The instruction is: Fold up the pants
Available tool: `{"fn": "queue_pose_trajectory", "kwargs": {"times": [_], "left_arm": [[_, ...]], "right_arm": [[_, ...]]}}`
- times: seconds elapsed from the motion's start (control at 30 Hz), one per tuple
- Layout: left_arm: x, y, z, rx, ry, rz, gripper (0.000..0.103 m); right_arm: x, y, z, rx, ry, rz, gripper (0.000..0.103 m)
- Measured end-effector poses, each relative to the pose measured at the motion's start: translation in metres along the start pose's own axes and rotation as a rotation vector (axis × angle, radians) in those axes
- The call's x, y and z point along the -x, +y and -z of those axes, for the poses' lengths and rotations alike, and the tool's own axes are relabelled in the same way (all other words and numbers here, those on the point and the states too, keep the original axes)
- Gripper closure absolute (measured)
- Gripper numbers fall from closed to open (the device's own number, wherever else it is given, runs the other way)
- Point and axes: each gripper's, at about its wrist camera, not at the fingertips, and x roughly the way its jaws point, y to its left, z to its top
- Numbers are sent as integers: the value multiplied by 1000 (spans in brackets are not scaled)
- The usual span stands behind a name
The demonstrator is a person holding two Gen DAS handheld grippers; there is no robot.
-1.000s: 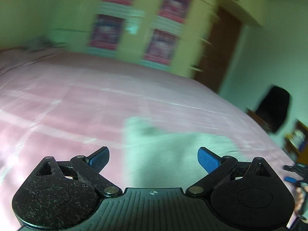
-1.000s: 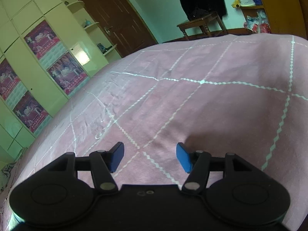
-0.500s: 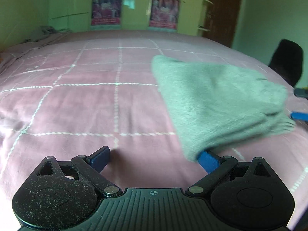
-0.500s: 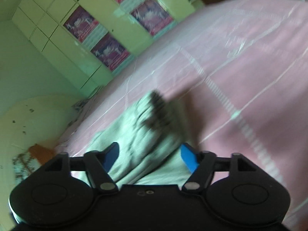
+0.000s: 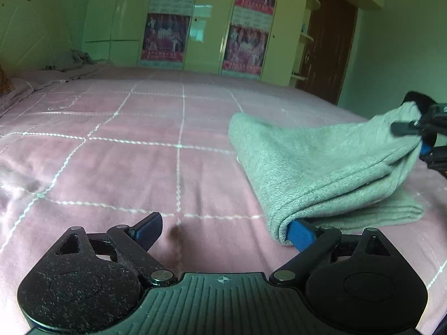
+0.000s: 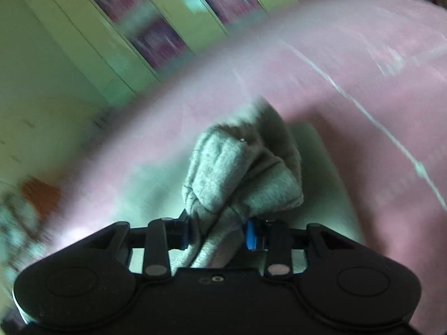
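The bed [image 5: 117,167] fills both views, a pink quilted cover crossed by pale stitched lines in wide squares. Half a second ago the grey pants [image 5: 315,173] lay flatter on it; now their right end is drawn up off the cover, and the right wrist view, sharper a second ago, is smeared with blur.

The pants, a soft fleecy knit folded in several layers, run across the left wrist view from a rounded fold at lower centre up to a bunched corner at the far right, so the long axis slopes upward to the right. A lower layer stays flat on the bed beneath the raised part.

The right gripper [image 6: 216,233] has just been closing its jaws, which now pinch a thick wad of the fabric between the blue pads. The left gripper [image 5: 223,230] stands wide apart over the bed; its right pad [image 5: 300,233] is tucked under the near fold of the pants, its left pad bare above the cover, nothing clamped.
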Motion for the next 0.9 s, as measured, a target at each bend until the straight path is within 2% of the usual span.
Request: {"fn": "queue_pose_trajectory", "kwargs": {"times": [0.07,0.17,0.2,0.27,0.3,0.33,0.43,0.47,0.6,0.67,0.73,0.77,0.83,0.9], "left_arm": [[-3,2,1,25,17,19,9],[-7,-1,2,15,24,16,9],[-8,-2,3,13,33,21,9],[-10,-6,5,-6,41,9,9],[-10,-7,5,-8,43,1,9],[-11,-5,4,-1,46,1,9],[-11,-5,4,1,42,-6,9],[-11,-5,4,4,40,-11,9],[-11,-2,4,20,39,-6,9],[-13,-7,6,-8,43,5,9],[-13,-13,7,-44,42,-11,9],[-13,-14,7,-48,46,-18,9],[-13,-12,6,-38,60,-18,9],[-6,-13,3,-58,112,-31,9]], "right_arm": [[21,12,-3,29,-84,-75,68],[38,2,6,7,-141,-96,68],[34,-10,13,-17,-127,-63,68],[16,-44,28,-121,-37,62,69],[11,-60,36,-186,-3,72,68],[13,-66,41,-202,-15,42,68],[13,-55,36,-138,-2,43,65],[16,-51,32,-132,-20,25,66],[23,-45,23,-189,-84,-147,66],[21,-61,31,-276,-88,-159,67],[10,-99,49,-513,-62,-139,72],[9,-111,55,-584,-76,-175,72],[12,-100,50,-508,-70,-139,67],[15,-87,41,-438,-49,-93,62]]}}
